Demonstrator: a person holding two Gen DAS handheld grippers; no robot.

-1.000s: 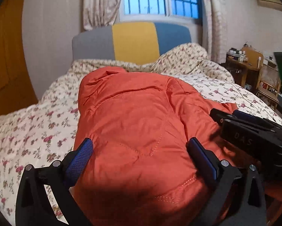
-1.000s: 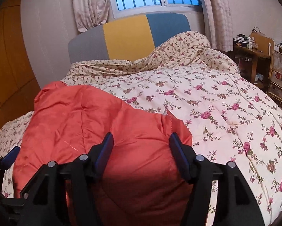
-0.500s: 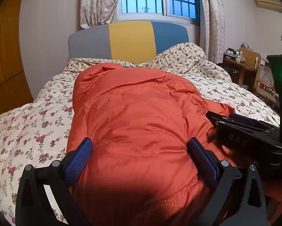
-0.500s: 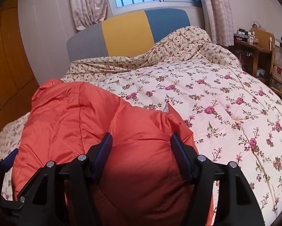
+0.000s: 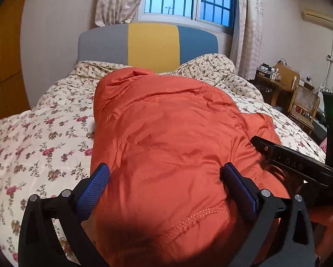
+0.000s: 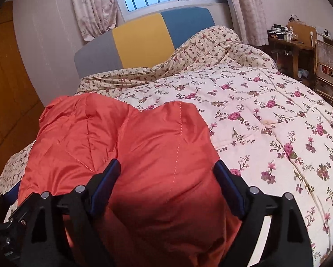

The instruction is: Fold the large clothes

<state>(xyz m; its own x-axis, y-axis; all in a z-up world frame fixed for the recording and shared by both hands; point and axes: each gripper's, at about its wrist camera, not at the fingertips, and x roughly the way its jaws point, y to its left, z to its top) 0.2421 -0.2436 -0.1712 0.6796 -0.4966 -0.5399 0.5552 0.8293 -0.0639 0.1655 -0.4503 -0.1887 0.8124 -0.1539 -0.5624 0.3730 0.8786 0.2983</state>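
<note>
While both tongs, left (image 5: 164,178) and right (image 6: 166,175), gape wide astride the jacket (image 5: 166,138), gripping nothing, its slippery puffy bulk may spring unfolded on the bed (image 6: 266,115).

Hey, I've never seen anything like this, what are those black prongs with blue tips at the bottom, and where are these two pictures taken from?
Those prongs are hand-held claws, one in each of a person's hands. Each claw carries a wide-angle camera looking forward along its two fingers, so you get one picture per hand.

The left claw shows in the left-hand picture, the right claw in the right-hand one. Both are spread open over a puffy orange quilted jacket, with fabric bulging between the blue pads; neither is pinching it shut.

The jacket lies on a cream floral quilt covering a bed with a grey, yellow and blue headboard. In the left picture, the black bar at the right edge is the other claw.
</note>
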